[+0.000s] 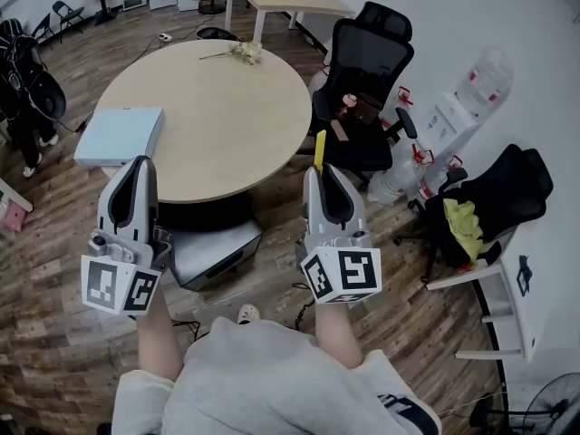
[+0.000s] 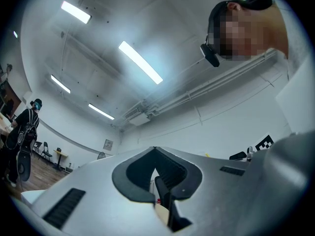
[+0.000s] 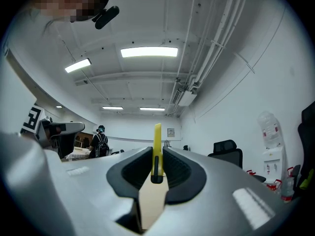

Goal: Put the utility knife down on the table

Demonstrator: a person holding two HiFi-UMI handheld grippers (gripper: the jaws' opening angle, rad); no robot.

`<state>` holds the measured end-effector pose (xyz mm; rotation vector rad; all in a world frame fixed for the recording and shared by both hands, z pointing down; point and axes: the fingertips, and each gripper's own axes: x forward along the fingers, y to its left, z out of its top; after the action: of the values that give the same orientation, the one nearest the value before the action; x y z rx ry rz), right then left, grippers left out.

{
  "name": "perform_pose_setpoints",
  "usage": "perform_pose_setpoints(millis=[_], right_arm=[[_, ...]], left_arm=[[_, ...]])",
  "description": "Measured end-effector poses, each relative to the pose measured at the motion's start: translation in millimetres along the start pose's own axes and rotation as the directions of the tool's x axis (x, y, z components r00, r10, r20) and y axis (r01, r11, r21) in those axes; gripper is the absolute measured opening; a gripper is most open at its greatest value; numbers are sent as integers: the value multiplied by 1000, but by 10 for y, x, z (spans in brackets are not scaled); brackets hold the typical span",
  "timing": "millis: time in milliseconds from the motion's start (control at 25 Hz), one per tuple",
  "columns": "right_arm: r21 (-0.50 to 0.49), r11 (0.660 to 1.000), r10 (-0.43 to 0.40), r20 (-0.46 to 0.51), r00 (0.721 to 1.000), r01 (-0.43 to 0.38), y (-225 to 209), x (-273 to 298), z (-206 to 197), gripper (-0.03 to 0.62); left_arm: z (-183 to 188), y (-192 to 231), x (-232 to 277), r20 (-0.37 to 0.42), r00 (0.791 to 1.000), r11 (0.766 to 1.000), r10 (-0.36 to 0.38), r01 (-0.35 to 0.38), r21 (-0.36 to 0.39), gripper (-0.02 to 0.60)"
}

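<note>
The right gripper (image 1: 327, 172) clamps the yellow utility knife (image 1: 320, 149), its long axis running out past the jaws toward the round table (image 1: 217, 116), which lies ahead and leftward, while the left gripper (image 1: 136, 166), jaws together, holds nothing

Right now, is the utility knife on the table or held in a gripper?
Held. The right gripper is shut on the yellow utility knife, which points upward and is not lying on the round table.
</note>
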<state>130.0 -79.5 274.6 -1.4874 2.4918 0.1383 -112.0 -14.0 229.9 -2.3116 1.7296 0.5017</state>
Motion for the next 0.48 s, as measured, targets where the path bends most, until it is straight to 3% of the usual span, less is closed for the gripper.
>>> perform_pose_setpoints(millis=[480], right_arm=[[31,1000,2,-13,1000,-2,-346,245,-204,74]], left_arm=[[-214,2,353,-16,1000,1000,22,-22,16,8]])
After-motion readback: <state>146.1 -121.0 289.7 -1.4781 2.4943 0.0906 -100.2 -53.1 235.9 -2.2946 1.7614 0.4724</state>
